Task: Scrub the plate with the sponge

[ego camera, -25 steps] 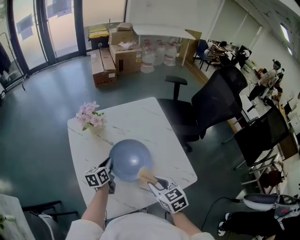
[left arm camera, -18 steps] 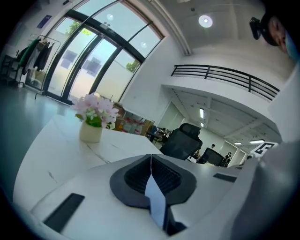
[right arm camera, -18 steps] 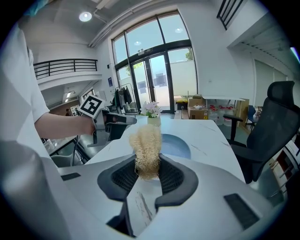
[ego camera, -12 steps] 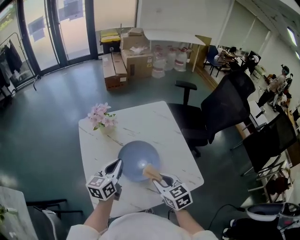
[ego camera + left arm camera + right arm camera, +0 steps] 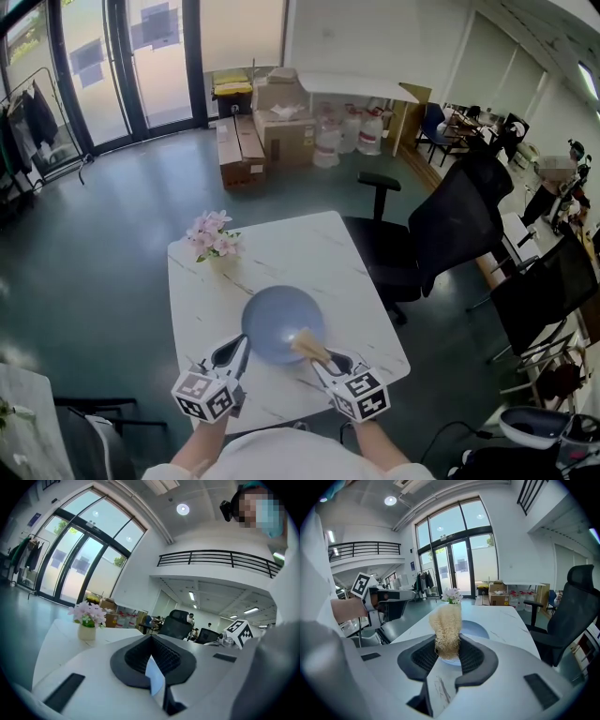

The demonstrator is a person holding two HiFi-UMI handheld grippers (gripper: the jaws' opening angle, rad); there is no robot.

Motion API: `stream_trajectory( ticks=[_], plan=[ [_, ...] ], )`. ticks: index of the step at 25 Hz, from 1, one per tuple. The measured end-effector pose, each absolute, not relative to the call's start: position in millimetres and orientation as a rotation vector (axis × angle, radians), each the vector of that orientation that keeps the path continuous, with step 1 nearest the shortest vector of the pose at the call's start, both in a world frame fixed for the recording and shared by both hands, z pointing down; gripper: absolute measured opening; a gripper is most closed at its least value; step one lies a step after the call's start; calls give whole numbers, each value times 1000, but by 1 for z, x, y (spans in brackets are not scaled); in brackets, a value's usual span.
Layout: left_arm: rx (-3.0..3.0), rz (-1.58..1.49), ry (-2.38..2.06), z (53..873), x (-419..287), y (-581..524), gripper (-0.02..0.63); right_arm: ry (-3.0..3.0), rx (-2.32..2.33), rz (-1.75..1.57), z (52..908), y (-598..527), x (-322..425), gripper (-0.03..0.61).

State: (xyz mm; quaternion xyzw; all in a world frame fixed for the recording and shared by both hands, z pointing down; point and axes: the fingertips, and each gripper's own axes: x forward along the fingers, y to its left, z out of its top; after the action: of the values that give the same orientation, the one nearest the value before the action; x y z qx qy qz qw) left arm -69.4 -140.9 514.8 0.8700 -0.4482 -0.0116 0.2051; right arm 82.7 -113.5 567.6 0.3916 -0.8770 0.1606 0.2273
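Note:
A round blue plate (image 5: pixel 281 322) lies flat on the white marble table (image 5: pixel 281 248), also seen low ahead in the right gripper view as the plate (image 5: pixel 477 630). My right gripper (image 5: pixel 323 358) is shut on a tan fibrous sponge (image 5: pixel 307 343), whose tip sits over the plate's near right rim. In its own view the sponge (image 5: pixel 446 627) stands upright between the pads of the right gripper (image 5: pixel 447 653). My left gripper (image 5: pixel 239 349) hangs above the table at the plate's near left edge. It is shut (image 5: pixel 151 656) with nothing held.
A small vase of pink flowers (image 5: pixel 214 239) stands at the table's far left corner. A black office chair (image 5: pixel 441 230) is right of the table. Cardboard boxes (image 5: pixel 272 122) and bottles sit on the floor beyond. The table's near edge is just under my hands.
My left gripper has lifted off the plate's left rim, closed and come up toward me. The right gripper and sponge have stayed at the plate's near right rim.

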Motion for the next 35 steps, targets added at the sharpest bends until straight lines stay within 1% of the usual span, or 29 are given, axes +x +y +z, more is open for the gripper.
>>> stream_trajectory(
  ticks=[9, 17, 25, 35],
  plan=[
    [2508, -10, -1312, 489, -70, -115, 32, -2454, 1077, 435, 558, -100, 88, 120],
    [2497, 10, -1343, 492, -65, -99, 32, -2474, 1069, 417, 554, -88, 93, 120],
    [2490, -3, -1359, 495, -61, -89, 32, -2462, 1099, 333, 550, -80, 101, 117],
    [2503, 10, -1400, 491, -58, -84, 32, -2481, 1101, 340, 550, -76, 106, 117]
  ],
)
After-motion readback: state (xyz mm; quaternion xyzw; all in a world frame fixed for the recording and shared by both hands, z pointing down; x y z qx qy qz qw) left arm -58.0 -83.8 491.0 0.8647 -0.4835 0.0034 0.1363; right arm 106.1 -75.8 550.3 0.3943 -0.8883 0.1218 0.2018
